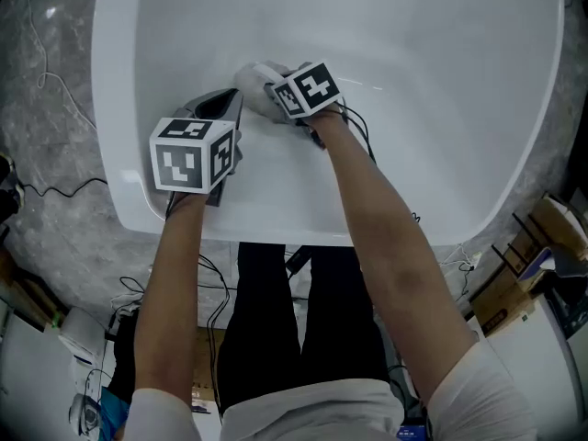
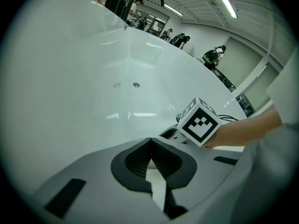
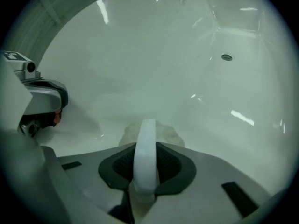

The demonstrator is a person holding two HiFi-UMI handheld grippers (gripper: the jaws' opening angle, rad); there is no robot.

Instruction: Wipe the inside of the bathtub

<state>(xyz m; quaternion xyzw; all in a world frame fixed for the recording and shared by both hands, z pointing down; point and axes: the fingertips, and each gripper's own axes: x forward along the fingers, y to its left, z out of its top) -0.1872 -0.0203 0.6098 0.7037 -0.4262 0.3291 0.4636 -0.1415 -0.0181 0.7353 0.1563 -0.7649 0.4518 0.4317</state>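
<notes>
Tub (image 1: 459,136): white, far end cut off. Pad (image 3: 172,135) on near wall, mostly hidden behind right gripper (image 3: 145,164), jaws pinching its handle (image 3: 147,132). Left gripper (image 2: 150,148) alongside, jaws pressed together, empty. Both forearms reach down.

Grey mottled stone floor (image 1: 55,182) beneath me. On it I note a thin black cable (image 1: 83,184) and brown cardboard boxes (image 1: 503,297). High above it, long white ceiling strip lights (image 2: 223,1), lit.
</notes>
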